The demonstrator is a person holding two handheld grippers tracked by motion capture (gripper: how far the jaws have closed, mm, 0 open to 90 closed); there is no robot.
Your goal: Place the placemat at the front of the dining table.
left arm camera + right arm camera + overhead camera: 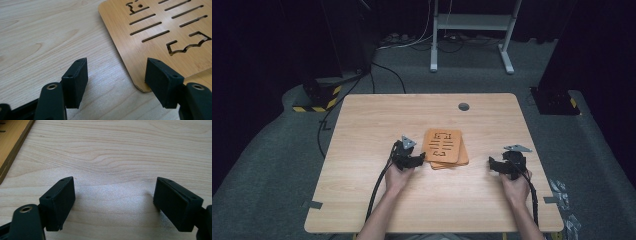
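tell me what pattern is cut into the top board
Parallel slots plus jagged bracket-like cutouts in the top board, clearest in the left gripper view.

Both grippers, left (421,159) & right (493,164), matte black w/ grey three-cornered plate on top. Thick black cable trails off each. Blocky fingers (75,81) w/ small screw holes; brass rivet at base; bare forearms, no sleeves.

Right tool (113,202) spread wide over table (125,157); board edge (11,145) top-left

table (362,200) | grey cap (463,106) | desk frame (472,22) | floor cables (412,42)
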